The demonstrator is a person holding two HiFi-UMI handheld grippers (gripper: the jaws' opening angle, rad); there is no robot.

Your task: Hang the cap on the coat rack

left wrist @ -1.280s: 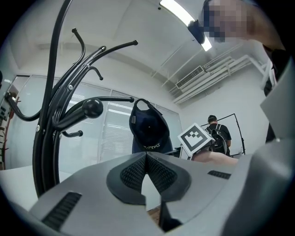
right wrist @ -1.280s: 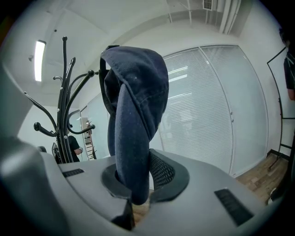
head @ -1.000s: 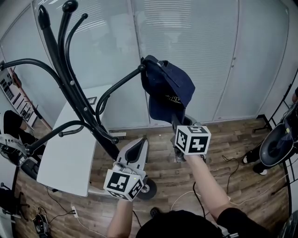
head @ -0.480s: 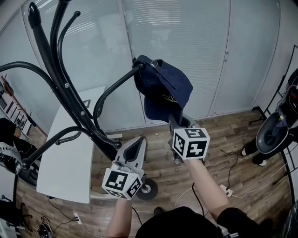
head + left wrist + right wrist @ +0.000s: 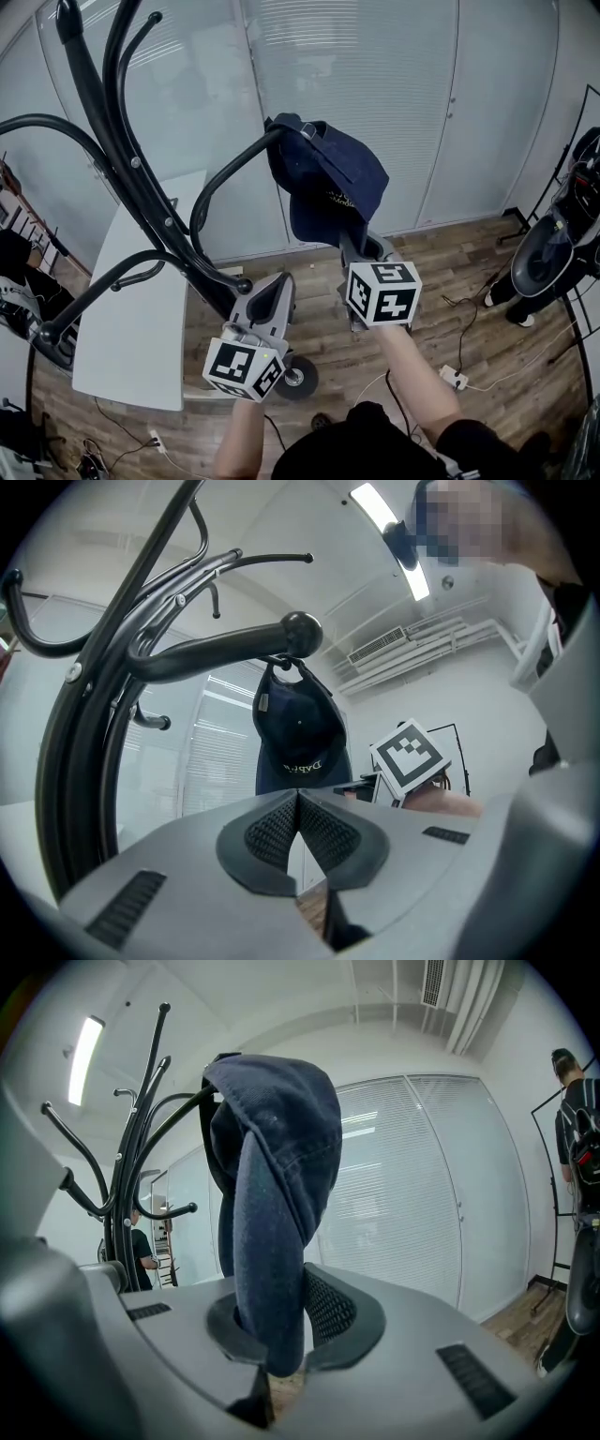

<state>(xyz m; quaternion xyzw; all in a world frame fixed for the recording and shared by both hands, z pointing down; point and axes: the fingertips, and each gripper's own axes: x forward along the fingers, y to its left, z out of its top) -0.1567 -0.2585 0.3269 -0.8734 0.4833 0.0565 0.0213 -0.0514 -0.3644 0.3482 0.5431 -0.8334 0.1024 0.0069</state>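
R hand-held gripper (image 5: 272, 1330): jaws nipped nr-closed on cap (image 5: 330, 173) brim. Cap runs up + fwd from it, long axis near vertical, back strap looks hooked over rack arm knob (image 5: 302, 633). L hand-held gripper (image 5: 297, 808) closed, empty, lower, farther off.

Frame's top edge crops the coat rack (image 5: 133, 164).

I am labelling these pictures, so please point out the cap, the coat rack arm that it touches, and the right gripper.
cap (image 5: 342, 178), head view, on its crown.
coat rack arm (image 5: 216, 652), left gripper view, middle of the arm.
right gripper (image 5: 352, 242), head view, between its fingertips, shut on the cap.
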